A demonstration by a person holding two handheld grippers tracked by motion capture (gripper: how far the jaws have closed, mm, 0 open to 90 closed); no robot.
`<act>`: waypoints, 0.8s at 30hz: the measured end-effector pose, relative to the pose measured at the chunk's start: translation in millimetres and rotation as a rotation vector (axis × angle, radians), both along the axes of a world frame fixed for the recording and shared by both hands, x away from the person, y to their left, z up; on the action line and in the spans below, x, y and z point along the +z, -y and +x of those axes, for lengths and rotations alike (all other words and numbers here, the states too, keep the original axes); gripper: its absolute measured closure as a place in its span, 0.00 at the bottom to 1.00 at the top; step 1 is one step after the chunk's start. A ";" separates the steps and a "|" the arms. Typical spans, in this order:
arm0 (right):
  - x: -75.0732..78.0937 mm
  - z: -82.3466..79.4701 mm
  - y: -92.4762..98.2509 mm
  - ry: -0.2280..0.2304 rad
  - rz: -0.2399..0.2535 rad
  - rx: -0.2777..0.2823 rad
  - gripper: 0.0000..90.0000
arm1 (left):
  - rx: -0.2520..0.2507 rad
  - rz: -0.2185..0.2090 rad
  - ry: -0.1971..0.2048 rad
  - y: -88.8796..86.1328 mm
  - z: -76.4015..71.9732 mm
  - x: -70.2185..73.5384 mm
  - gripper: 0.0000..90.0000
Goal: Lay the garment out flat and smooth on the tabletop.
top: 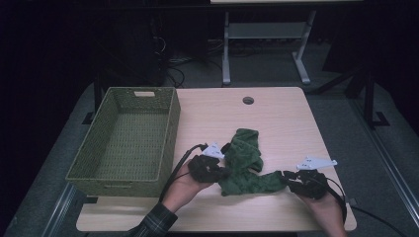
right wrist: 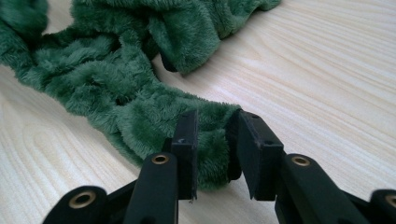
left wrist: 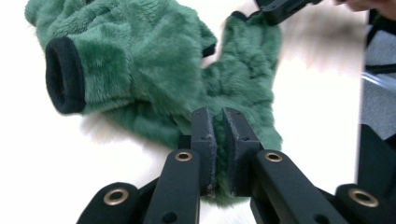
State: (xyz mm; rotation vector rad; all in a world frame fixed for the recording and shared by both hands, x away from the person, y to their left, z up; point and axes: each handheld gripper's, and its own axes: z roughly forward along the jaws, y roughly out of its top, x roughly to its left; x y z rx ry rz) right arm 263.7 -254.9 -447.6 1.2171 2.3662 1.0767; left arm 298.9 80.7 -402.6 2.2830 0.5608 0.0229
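Observation:
A fuzzy green garment (top: 244,163) lies crumpled on the light wooden table (top: 281,118), near its front edge. In the left gripper view its pile is thick and a black cuff (left wrist: 63,74) shows at the left. My left gripper (top: 225,173) (left wrist: 218,126) is at the garment's left end, its jaws nearly together with a thin fold of green fabric (left wrist: 140,60) pinched between them. At the right end my right gripper (top: 285,177) (right wrist: 212,135) has its jaws clamped on a thicker roll of the fabric (right wrist: 116,88). The stretch between the two grippers rests on the table.
A green woven basket (top: 170,133) with nothing in it stands at the table's left, close to the left hand. A round cable hole (top: 248,100) sits near the far edge. Bare tabletop lies beyond and right of the garment. Desk legs (top: 226,49) stand on the floor behind.

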 end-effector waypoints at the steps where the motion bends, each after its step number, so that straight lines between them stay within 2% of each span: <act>1: 0.0 -0.2 -0.1 0.003 0.001 0.002 0.76 | -0.001 -0.007 -0.005 -4.6 -6.1 -0.7 0.90; 3: 0.0 -1.0 -1.0 0.002 0.002 0.005 0.76 | -0.002 -0.004 -0.011 -10.6 -15.5 -3.5 0.90; 8: 0.1 -3.5 -2.7 0.003 0.001 0.014 0.75 | -0.004 0.043 -0.063 -27.6 -36.1 -18.5 0.85; 10: 1.2 -4.5 -2.9 0.002 -0.001 0.019 0.75 | 0.001 0.054 -0.052 -33.1 -39.7 -17.9 0.79; 15: 4.3 -6.1 -4.3 0.010 0.001 0.020 0.75 | 0.031 -0.006 0.003 -39.4 -39.3 3.7 0.72; 18: 4.8 -6.0 -4.7 0.013 0.000 0.022 0.75 | 0.031 -0.031 0.028 -36.1 -34.6 14.6 0.71; 20: 4.6 -5.3 -5.3 0.008 0.002 0.021 0.76 | 0.022 -0.033 0.035 -29.1 -30.1 17.4 0.76; 24: 3.3 -4.8 -7.2 0.001 -0.002 0.021 0.76 | -0.005 -0.040 0.003 -5.6 -21.6 8.2 0.90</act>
